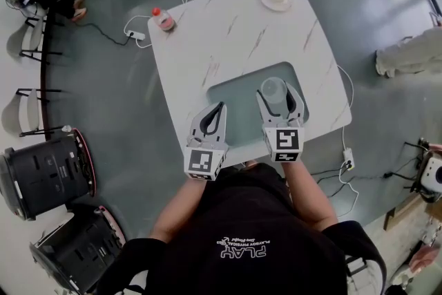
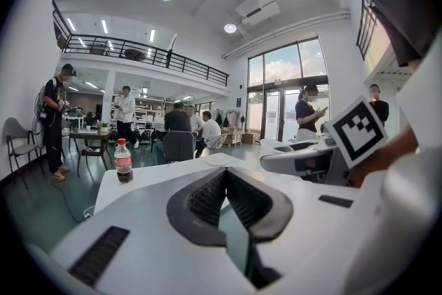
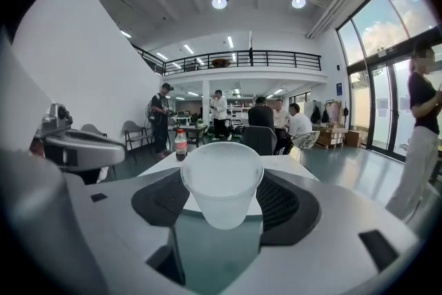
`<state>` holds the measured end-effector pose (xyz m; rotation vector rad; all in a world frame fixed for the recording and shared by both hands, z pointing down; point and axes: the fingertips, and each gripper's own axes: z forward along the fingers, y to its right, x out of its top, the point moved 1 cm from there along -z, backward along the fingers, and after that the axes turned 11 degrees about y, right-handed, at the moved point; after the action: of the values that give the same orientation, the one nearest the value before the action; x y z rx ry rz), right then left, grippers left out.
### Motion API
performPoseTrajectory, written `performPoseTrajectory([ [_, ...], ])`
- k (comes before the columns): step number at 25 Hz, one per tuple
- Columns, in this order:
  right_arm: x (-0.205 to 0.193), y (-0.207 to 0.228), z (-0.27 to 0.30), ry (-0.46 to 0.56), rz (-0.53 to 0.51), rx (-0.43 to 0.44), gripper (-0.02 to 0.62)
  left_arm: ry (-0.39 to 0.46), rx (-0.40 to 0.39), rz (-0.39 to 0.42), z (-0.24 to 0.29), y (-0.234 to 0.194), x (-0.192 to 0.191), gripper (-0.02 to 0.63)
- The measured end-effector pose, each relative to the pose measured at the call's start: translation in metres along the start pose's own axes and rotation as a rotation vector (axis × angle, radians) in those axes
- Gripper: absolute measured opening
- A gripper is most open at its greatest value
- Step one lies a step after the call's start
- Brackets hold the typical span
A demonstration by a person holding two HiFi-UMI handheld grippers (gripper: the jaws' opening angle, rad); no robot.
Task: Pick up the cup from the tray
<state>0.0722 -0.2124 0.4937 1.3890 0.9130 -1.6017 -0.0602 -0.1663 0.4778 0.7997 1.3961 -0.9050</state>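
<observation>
My right tongs (image 1: 278,94) clasp the cup (image 3: 222,179) at the tray (image 1: 238,97) near the table's (image 1: 228,31) front edge, left tongs (image 1: 219,108) closed and empty, so I should lift straight, squeezing lightly.

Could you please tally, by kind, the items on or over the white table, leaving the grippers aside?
plastic cup: 1
tray: 1
soda bottle: 1
plate: 1
Total: 4

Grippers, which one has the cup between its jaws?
The right gripper: the cup sits between its jaws. The left gripper has its jaws together, with nothing between them.
</observation>
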Motion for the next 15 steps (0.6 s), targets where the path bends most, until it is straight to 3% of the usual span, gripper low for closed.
performPoseTrajectory([
  [15,0.054,-0.005,-0.017,0.100,-0.042,-0.007,0.288,0.041,0.000,0.015,0.002,-0.003,0.019,0.006],
])
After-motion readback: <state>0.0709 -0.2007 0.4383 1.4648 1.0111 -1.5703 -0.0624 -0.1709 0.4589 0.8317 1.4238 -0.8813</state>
